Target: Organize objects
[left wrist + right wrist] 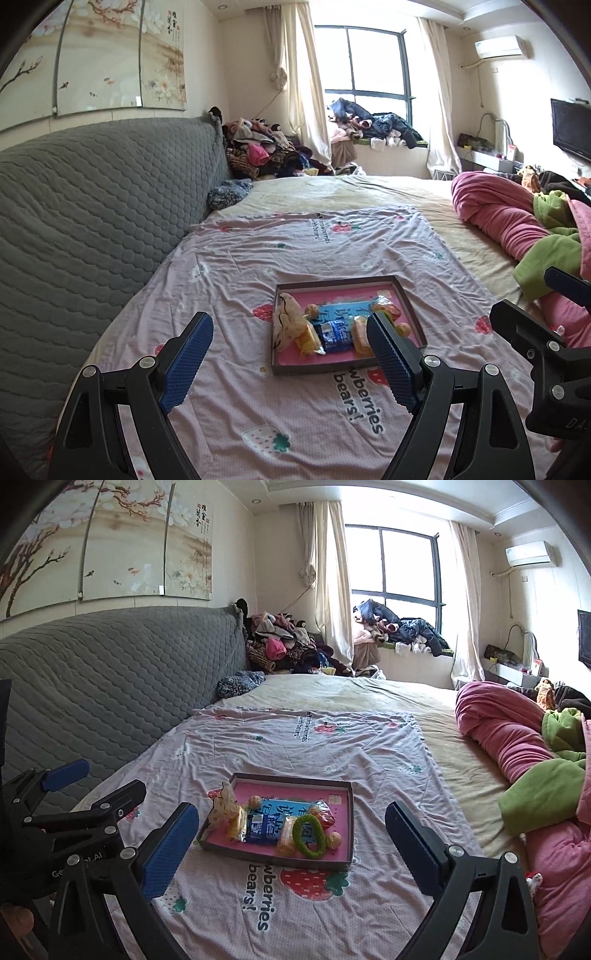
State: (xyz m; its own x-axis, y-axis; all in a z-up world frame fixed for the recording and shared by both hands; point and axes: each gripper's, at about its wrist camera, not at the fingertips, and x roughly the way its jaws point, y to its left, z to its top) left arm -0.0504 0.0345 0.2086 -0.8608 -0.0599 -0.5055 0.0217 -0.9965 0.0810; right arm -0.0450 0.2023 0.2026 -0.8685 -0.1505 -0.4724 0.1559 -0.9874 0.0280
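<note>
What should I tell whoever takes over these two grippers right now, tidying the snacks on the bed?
Left gripper: open, empty, above the bedspread short of the tray.
Right gripper: open, empty, same.
Tray: on the strawberry bedspread, holding the blue packet, yellow snack packs, green ring and small round sweets.
Done: everything visible sits in the tray.
Left: nothing loose shows on the bedspread; check whether the tray needs moving.
</note>
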